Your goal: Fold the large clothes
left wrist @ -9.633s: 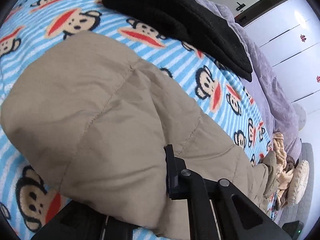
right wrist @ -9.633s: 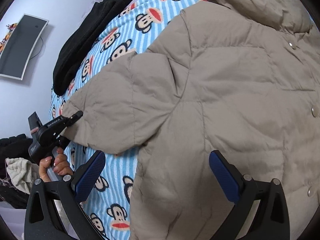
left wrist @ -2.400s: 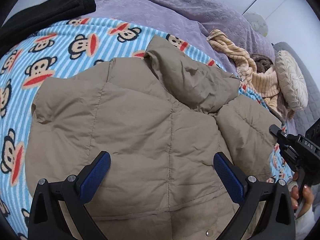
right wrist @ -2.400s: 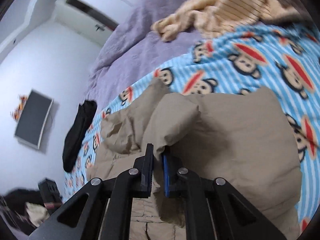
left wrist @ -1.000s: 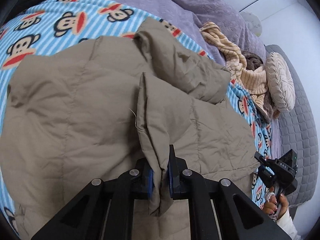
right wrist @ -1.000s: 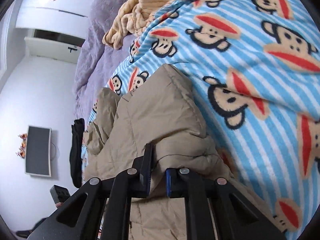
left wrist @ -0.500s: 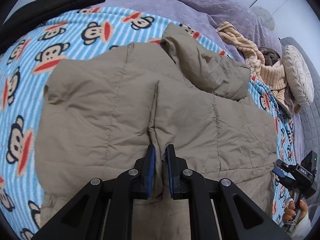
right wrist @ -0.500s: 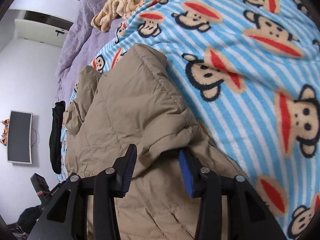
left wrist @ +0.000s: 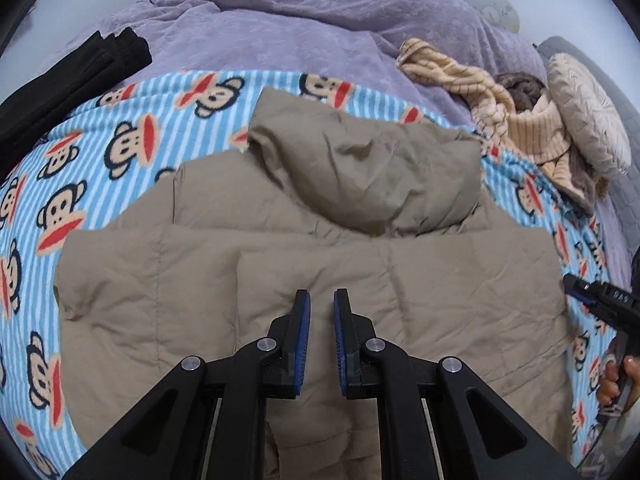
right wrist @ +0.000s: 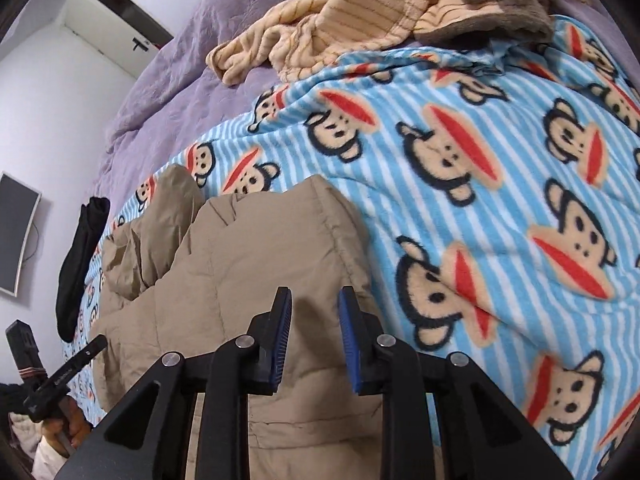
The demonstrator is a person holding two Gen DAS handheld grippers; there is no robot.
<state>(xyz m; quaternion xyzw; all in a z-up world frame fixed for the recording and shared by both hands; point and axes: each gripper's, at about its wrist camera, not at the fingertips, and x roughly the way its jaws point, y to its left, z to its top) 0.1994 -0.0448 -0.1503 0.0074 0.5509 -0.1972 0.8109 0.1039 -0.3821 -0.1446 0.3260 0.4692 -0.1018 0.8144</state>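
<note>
Jacket down flat on the monkey-print blanket, a tan quilted puffer with both sleeves folded in across the body and the hood lying crumpled at the top. Big change from half a second ago: the left gripper was pinching a ridge of fabric, and now its blue pads stand slightly apart with nothing between them, the cloth lying smooth beneath. The right gripper was spread around the folded sleeve edge then; now it hovers over that right edge of the jacket, jaws parted and empty. So both have let go.

Readable writing: white letters "DAS" on the black body of the right gripper at the frame's right edge, held by a hand.

Textures: the jacket is matte and stitched into puffy panels; the blanket is fleecy, blue-and-white striped with cartoon monkey faces. Behind it lies a plush lilac bedspread, a folded black garment at left, a ribbed cream knit and a round pleated cushion at right.
</note>
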